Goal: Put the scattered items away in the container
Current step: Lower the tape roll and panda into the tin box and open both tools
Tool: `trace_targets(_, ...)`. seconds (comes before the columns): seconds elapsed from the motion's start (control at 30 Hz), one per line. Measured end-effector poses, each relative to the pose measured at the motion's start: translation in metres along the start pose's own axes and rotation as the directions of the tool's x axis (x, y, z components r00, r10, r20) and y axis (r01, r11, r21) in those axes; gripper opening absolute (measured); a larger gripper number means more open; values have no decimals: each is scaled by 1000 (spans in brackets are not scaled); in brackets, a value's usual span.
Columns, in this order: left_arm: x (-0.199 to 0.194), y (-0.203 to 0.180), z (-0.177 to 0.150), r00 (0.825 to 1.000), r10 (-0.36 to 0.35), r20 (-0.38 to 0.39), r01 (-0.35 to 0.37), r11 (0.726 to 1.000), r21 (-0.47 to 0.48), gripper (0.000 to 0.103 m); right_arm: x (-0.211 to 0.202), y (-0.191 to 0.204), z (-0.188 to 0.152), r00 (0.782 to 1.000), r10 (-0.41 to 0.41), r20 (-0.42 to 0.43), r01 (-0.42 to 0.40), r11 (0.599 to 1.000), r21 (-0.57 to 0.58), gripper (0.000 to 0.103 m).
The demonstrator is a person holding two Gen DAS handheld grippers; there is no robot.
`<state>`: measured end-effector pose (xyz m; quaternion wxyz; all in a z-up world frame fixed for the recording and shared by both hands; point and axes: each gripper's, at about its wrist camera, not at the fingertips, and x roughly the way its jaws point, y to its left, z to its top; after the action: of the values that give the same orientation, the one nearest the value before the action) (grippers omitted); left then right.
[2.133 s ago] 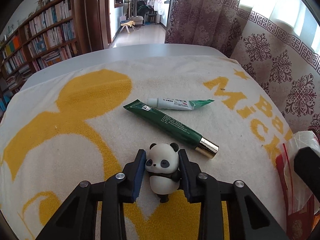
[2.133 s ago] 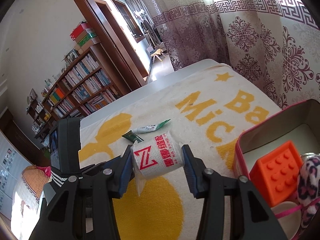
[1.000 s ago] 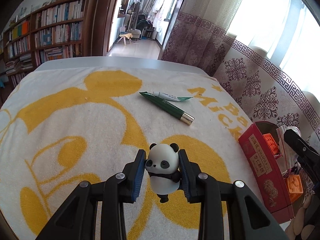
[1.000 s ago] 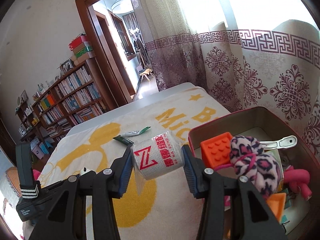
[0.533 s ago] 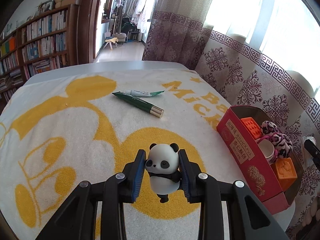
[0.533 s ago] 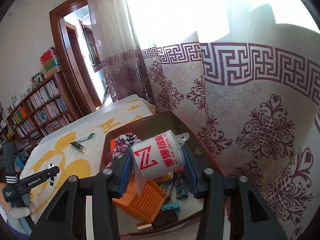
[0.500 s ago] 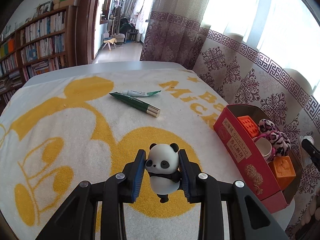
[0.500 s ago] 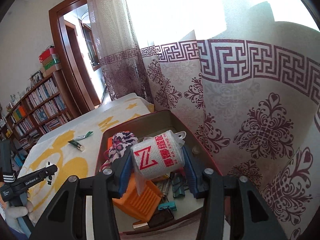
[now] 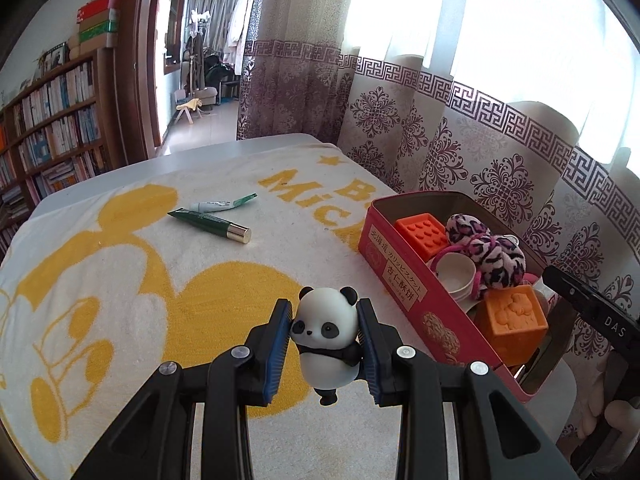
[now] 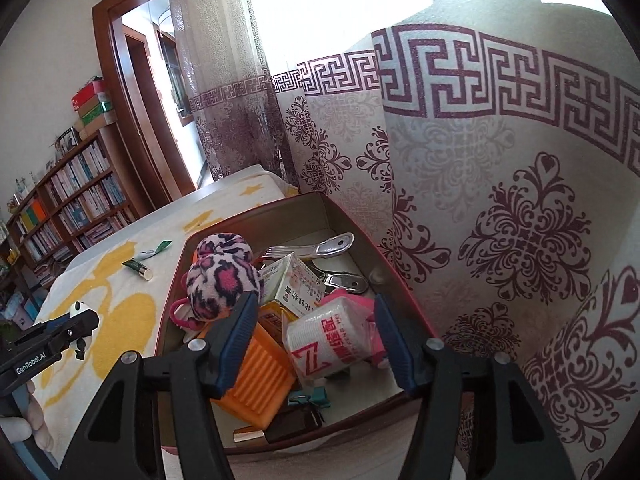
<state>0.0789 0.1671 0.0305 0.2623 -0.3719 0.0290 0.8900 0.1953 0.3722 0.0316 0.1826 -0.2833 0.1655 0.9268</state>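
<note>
My left gripper point(image 9: 325, 322) is shut on a small panda figure point(image 9: 326, 344), held above the yellow-and-white towel point(image 9: 120, 280) just left of the red tin point(image 9: 400, 280). My right gripper point(image 10: 315, 304) hangs over the tin point(image 10: 280, 216) with its jaws opening. The white bandage roll point(image 10: 332, 336) lies loose between them on the tin's contents, and the pads do not touch it. A green tube point(image 9: 210, 224) and a white tube point(image 9: 220, 203) lie together farther back on the towel.
The tin holds orange blocks point(image 9: 512, 324), leopard-print earmuffs point(image 10: 220, 276), a small box point(image 10: 296, 284), metal clips point(image 10: 320, 246) and more. A patterned curtain point(image 10: 500, 220) hangs right behind the tin. Bookshelves point(image 9: 52, 136) stand beyond the table's far left edge.
My right gripper's jaws have spread and the bandage roll has dropped from them into the tin. My left gripper has carried the panda to the right, closer to the tin.
</note>
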Motion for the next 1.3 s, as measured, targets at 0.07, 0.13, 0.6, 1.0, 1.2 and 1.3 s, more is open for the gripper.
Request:
trace_targets(0.07, -1, -5, 0, 1000, -4, 1, 4, 1000, 10, 35, -3, -2, 1, 1000, 7, 7, -7, 1000, 10, 68)
trace_targets(0.13, -2, -10, 0, 1000, -6, 1, 6, 1000, 20, 35, -5, -5, 1, 1000, 10, 12, -11, 1000, 26, 69)
trace_targets(0.6, 4, -61, 5, 999, -45, -14, 46, 992, 117, 35, -15, -29, 2, 999, 5, 36, -8, 997, 82, 70)
trace_targets(1.0, 10, -114, 25, 989, -143, -29, 145, 972, 186, 35, -26, -50, 3, 998, 10, 60, -18, 989, 144, 71)
trace_targets(1.2, 9, -139, 49, 973, -229, -23, 229, 954, 196, 35, -30, -54, 5, 997, 23, 71, -34, 987, 158, 71)
trace_targets(1.3, 10, -150, 69, 970, -242, 2, 236, 949, 209, 35, -27, -52, 3, 998, 35, 60, -44, 987, 157, 71)
